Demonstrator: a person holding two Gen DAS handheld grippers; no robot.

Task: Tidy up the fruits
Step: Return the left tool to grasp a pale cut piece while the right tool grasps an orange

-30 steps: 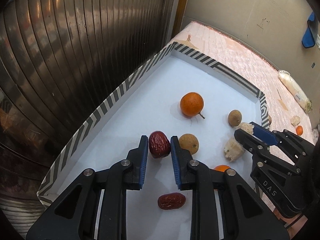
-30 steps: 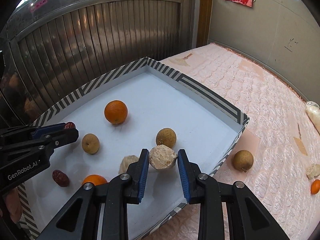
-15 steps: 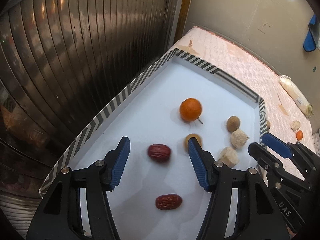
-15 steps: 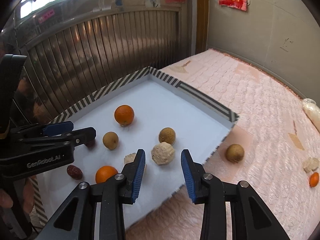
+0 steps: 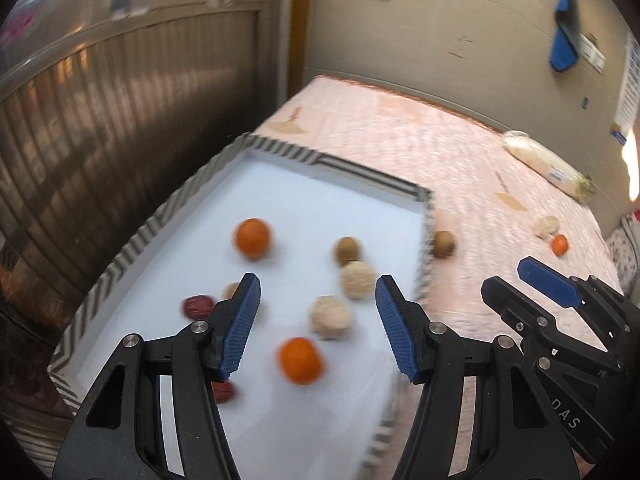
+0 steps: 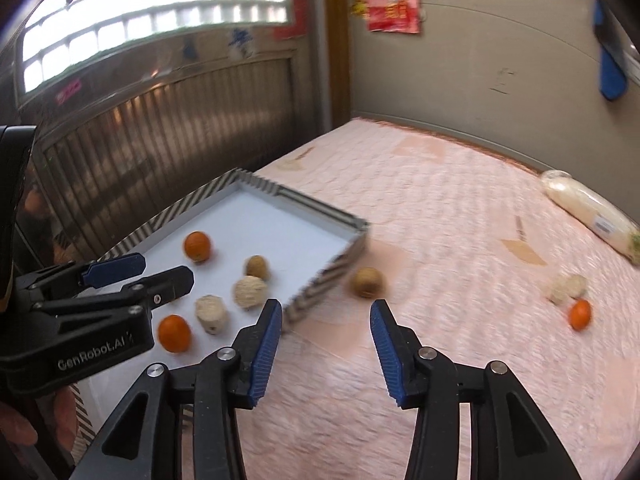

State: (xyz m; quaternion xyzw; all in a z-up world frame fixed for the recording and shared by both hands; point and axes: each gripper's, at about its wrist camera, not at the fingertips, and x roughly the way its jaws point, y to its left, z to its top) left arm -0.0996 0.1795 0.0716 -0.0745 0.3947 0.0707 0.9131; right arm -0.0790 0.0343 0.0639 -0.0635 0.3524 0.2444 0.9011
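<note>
A pink quilted bed (image 6: 460,216) carries a white tray with striped rim (image 6: 332,216) against a ribbed metal shutter. Both grippers have just released: the left gripper (image 5: 316,322) left a dark red date (image 5: 197,306) in the tray, the right gripper (image 6: 325,344) a pale rough ball (image 6: 250,291); both jaws gape, empty, the right's lately widening. A brown longan (image 6: 367,281) lies just outside the rim at 12 o'clock, a small orange (image 6: 580,314) at 2 o'clock across open bedding.

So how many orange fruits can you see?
3. One orange sits toward the far left of the tray, a second orange lies near its front, and a small orange one is out on the pink bedcover. Others may be hidden.
</note>
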